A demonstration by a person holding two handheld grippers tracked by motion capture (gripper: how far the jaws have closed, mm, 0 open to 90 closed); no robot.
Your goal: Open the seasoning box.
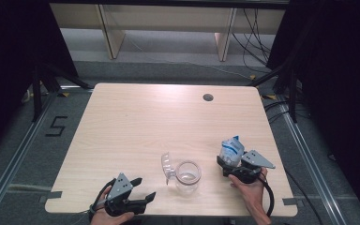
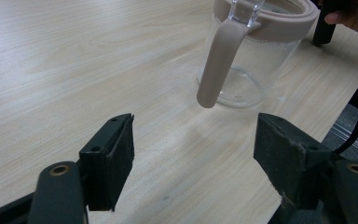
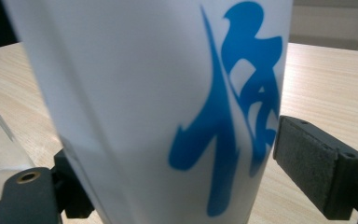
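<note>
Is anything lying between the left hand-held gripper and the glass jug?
No. In the left gripper view, only bare table lies between the open left hand-held gripper and the jug.

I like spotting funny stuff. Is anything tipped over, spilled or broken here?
Nothing spilled or broken. The clear jug stands upright on the table. The bottle leans a little between the jaws of the right gripper.

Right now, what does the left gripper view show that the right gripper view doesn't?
Left gripper view: left gripper, jaws open and empty; beyond them the clear jug stands upright, beige handle toward the camera. Right gripper view: white bottle with blue lettering, close up between the jaws of the right gripper. Both: light wooden table; glass at the right gripper view's left edge is probably the same jug.
</note>
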